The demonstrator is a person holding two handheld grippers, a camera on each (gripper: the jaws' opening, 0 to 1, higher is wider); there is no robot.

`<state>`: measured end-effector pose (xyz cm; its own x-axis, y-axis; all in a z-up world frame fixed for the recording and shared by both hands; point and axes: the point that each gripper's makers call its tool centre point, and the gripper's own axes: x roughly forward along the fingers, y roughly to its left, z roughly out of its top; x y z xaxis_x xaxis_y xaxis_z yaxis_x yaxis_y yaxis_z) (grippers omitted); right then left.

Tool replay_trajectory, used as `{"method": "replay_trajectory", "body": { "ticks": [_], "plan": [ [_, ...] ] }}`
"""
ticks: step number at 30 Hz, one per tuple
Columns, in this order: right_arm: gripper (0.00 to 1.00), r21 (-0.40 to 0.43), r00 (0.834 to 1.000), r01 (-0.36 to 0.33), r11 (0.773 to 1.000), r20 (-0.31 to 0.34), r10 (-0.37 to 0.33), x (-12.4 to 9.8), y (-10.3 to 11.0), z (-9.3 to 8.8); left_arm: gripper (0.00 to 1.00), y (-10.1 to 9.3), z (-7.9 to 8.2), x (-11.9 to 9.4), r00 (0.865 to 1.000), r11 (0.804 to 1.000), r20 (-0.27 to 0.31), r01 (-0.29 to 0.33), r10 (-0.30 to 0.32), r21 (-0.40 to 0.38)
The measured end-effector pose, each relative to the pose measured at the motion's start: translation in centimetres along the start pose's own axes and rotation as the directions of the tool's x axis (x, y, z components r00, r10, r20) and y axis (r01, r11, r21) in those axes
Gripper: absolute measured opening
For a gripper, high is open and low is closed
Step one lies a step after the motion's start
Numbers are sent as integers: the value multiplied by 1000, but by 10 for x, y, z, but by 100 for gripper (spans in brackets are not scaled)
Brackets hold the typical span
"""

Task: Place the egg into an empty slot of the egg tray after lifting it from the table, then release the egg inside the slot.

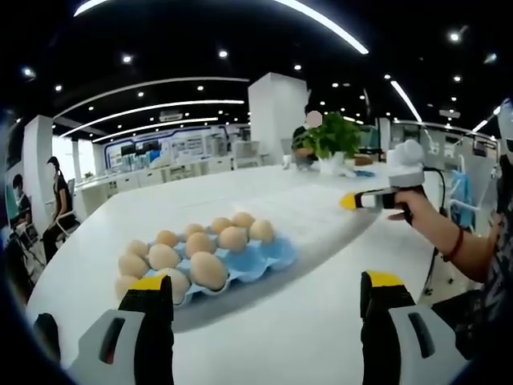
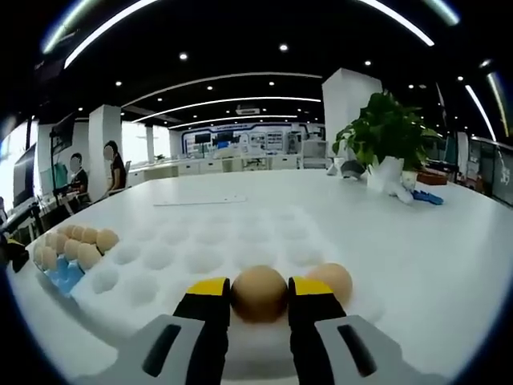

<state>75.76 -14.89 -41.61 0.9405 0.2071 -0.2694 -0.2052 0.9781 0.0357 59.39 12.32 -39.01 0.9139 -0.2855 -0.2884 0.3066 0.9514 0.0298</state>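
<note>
The right gripper (image 2: 259,301) is clamping a brown egg (image 2: 258,293) low over the white counter (image 2: 449,241), well apart from the blue egg tray (image 1: 264,258), needing carrying to its free slot, while the left gripper (image 1: 268,297) is hovering wide open, empty.

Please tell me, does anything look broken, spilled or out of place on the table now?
Nothing stands out. The eggs sit neatly in the blue tray, none cracked. The right gripper holds one egg, a second egg beside it.
</note>
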Motion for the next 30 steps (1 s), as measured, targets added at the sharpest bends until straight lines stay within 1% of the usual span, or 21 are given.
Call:
{"method": "replay_trajectory", "body": {
  "ticks": [3, 5, 8, 12, 18, 20, 25, 30],
  "plan": [
    [29, -2, 1000, -5, 1000, 22, 5, -2, 0, 6, 99, 1, -1, -1, 1000, 1000, 0, -3, 3, 0],
    [29, -13, 999, 4, 1000, 36, -3, -4, 0, 10, 99, 0, -1, -1, 1000, 1000, -2, 0, 0, 0],
    [29, 6, 998, -5, 1000, 56, 5, -6, -2, 16, 99, -2, 0, 0, 1000, 1000, 0, 6, -6, 3],
    [29, -2, 997, -12, 1000, 78, 12, -10, -1, 22, 99, -3, 2, -1, 1000, 1000, 7, 5, -5, 4],
    [29, -10, 996, -41, 999, 82, 42, -10, 8, 24, 99, -3, 2, -3, 1000, 1000, 4, 4, -4, 6],
    [29, -27, 996, -43, 999, 75, 45, -11, 12, 23, 99, -3, 1, -3, 1000, 1000, 1, 3, -3, 6],
    [29, -29, 995, -58, 998, 82, 60, -12, 18, 27, 99, -3, 2, -4, 1000, 1000, 6, 2, -2, 7],
    [29, -35, 992, -86, 996, 88, 89, -13, 29, 29, 99, -2, 1, -5, 1000, 1000, 3, 1, -1, 6]
  ]
}}
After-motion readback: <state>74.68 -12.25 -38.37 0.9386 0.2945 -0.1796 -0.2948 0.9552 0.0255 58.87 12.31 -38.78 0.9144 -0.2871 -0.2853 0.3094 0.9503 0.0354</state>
